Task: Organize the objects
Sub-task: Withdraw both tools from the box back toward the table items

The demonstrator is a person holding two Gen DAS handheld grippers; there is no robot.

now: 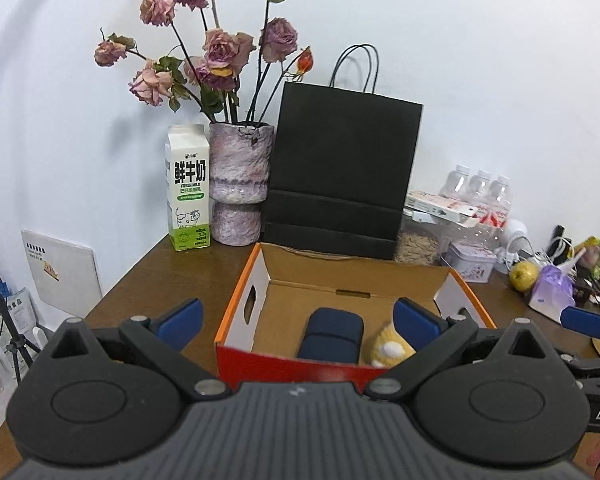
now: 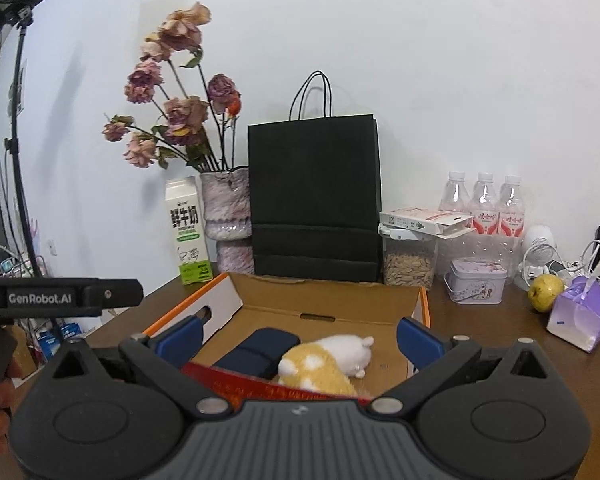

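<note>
Both the left gripper [image 1: 298,316] and right gripper [image 2: 300,338] hang spread and empty over the cardboard box [image 2: 328,300], where the plush toy [image 2: 332,356], probably light, soft and best pinched mid-body, lies touching the stiffer navy case [image 2: 260,350].

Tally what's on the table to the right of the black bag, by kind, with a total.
Water bottles: 3
Seed jar: 1
Flat carton: 1
Floral tin: 1
Pear: 1
Purple tissue pack: 1
Small white fan: 1
Total: 9
</note>
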